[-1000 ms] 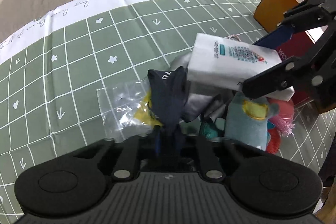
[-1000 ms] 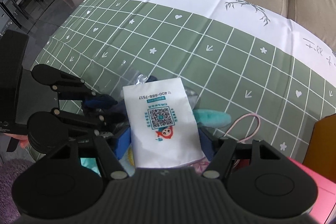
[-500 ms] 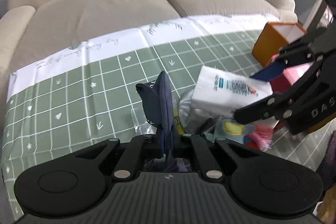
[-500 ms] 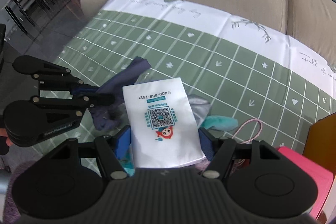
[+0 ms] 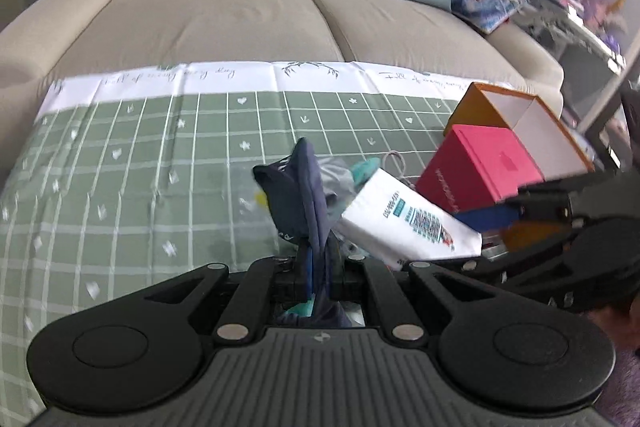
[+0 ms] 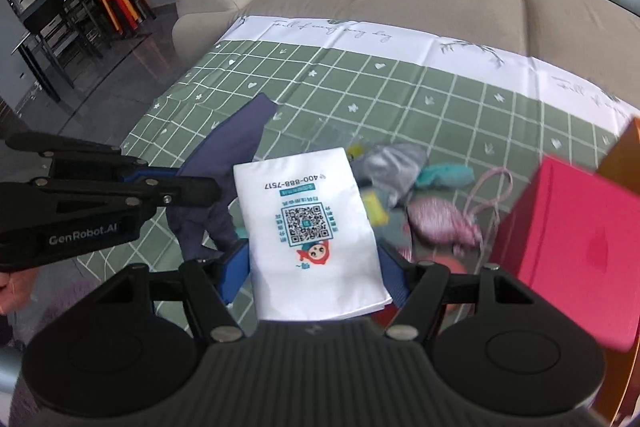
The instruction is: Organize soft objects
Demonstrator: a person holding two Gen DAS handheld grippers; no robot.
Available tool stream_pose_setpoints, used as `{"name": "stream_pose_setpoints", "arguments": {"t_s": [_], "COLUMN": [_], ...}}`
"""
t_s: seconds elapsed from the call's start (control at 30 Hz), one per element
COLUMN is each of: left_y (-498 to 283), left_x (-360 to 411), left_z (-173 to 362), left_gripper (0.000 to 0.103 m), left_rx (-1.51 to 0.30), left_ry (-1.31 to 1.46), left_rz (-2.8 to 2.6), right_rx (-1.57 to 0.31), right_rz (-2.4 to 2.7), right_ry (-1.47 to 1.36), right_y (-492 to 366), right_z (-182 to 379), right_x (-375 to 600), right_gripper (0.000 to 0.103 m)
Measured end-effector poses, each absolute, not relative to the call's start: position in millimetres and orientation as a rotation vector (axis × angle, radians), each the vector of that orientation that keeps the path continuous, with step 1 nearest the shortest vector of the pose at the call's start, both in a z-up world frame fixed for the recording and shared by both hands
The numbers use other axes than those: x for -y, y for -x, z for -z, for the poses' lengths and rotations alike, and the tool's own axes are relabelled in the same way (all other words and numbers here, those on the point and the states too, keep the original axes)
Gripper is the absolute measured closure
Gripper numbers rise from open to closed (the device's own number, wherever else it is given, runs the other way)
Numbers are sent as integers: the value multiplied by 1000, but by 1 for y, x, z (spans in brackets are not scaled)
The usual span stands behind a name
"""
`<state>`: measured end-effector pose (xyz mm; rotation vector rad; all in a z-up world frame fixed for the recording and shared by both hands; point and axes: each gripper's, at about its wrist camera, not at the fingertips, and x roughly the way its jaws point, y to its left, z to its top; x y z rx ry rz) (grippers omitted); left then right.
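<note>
A beige sofa [image 5: 224, 19] is seen behind everything, and in front of it the table [image 5: 120, 187] is covered by a green checked cloth. At the table's right edge an orange box [image 5: 516, 107] is stood open, with a pink box [image 5: 480, 167] touching its near side. Just left of the pink box a small heap is left on the table: a grey cloth [image 6: 394, 163], a teal plush [image 6: 444, 175] and a pink pouch [image 6: 440, 223].

Above that heap a white packet [image 6: 312, 239] is held in the air by the right gripper [image 6: 314, 267], its blue fingers [image 6: 234, 267] pressed against the packet's two long sides. It looks light and squashy, so a grip across its width near the lower end should be enough; the slick wrapper may slip if the grip is loosened.

Left of the packet a navy cloth [image 5: 304, 195] is pinched by the left gripper [image 5: 318, 263], fingers closed on its lower fold, and it is raised clear of the table. It is limp and will droop, so it is best taken at a bunched fold.
</note>
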<state>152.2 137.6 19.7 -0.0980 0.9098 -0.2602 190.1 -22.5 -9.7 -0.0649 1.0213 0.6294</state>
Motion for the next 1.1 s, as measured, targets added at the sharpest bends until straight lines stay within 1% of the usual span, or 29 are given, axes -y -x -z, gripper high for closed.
{"name": "stream_pose_setpoints", "arguments": {"t_s": [0.27, 0.63, 0.8, 1.1], "left_y": [-108, -66, -56, -52], "left_x": [-110, -63, -41, 8], "left_z": [-3, 15, 10, -12], "left_gripper": [98, 98, 98, 98], "left_rx": [-898, -954, -952, -923], "left_ry": [212, 165, 135, 83], "left_rz": [222, 275, 305, 405], "right_rx": [-1010, -1008, -1005, -954], "right_rz": [-561, -450, -393, -322], "right_ry": [14, -18, -63, -138], "right_y": [-139, -89, -72, -53], "right_z": [27, 39, 38, 21], "right_x": [56, 115, 147, 190], "right_gripper": [36, 36, 36, 36]}}
